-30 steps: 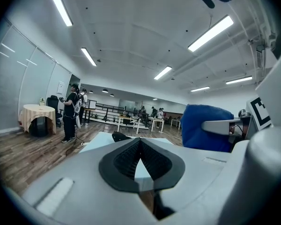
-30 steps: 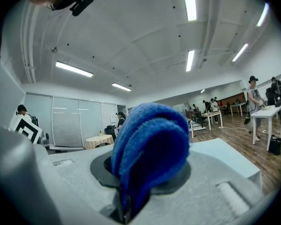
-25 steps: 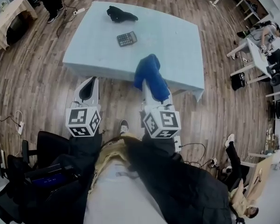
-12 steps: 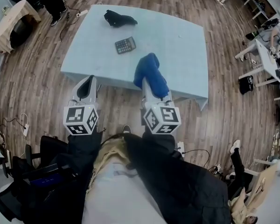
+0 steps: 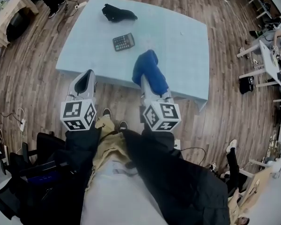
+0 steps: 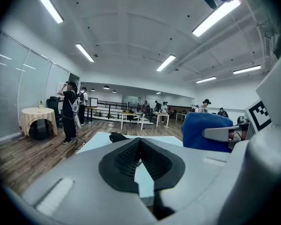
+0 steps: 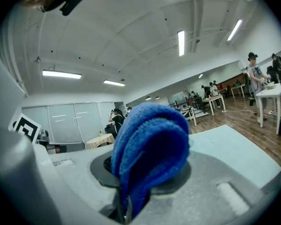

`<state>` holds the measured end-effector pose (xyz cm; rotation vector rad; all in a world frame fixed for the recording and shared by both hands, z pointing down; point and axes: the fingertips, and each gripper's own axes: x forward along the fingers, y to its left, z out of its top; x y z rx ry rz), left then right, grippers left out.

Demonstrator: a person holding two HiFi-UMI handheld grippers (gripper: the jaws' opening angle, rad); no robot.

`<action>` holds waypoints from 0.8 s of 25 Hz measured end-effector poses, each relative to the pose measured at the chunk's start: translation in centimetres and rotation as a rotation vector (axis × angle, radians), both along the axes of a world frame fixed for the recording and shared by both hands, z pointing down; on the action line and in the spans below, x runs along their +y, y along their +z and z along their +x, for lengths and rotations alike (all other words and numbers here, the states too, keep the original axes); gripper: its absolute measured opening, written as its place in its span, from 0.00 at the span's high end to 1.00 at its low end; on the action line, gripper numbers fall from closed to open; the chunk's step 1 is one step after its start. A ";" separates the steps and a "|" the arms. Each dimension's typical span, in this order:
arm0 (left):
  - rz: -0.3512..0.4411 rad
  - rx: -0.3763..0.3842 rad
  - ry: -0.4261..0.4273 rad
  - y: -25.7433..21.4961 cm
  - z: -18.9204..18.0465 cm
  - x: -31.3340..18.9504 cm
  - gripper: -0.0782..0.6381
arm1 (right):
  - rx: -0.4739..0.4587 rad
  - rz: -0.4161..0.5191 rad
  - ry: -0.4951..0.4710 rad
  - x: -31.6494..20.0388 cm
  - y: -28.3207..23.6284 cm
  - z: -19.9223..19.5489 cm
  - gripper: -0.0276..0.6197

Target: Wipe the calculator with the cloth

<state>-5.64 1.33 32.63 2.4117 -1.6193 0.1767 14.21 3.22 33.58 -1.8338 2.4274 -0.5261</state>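
Note:
A dark calculator (image 5: 123, 42) lies flat on the pale blue table (image 5: 182, 36), left of its middle. A blue cloth (image 5: 150, 71) sticks out of my right gripper (image 5: 148, 84), which is shut on it just over the table's near edge, short of the calculator. In the right gripper view the folded cloth (image 7: 150, 144) fills the jaws of the right gripper (image 7: 143, 175) and hides the calculator. My left gripper (image 5: 87, 75) hangs before the table's near edge, shut with nothing in it. In the left gripper view the left gripper (image 6: 140, 143) has its pads meeting at the tip.
A crumpled black object (image 5: 117, 14) lies at the table's far left, also seen as the black object (image 6: 118, 137) in the left gripper view. A round draped table (image 5: 11, 15) stands far left, white desks (image 5: 271, 55) and seated people to the right. People stand in the background.
The person has stepped a little closer, so both grippers sit nearer the table's near edge. The cloth stays clamped in the right gripper and the calculator has not moved.

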 end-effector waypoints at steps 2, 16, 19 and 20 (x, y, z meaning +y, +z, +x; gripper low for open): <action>-0.020 0.009 -0.003 1.0 -0.4 -1.2 0.89 | 0.007 -0.020 0.000 -0.9 0.9 -0.3 0.81; -0.035 0.063 0.092 2.1 -0.4 -17.4 0.89 | 0.076 -0.056 0.067 -14.6 1.2 -1.0 0.81; -0.059 0.065 0.108 2.6 -0.9 -20.3 0.89 | 0.086 -0.072 0.070 -17.6 1.4 -2.1 0.81; -0.071 0.065 0.113 2.9 -1.1 -21.1 0.89 | 0.089 -0.085 0.071 -18.5 1.7 -2.4 0.81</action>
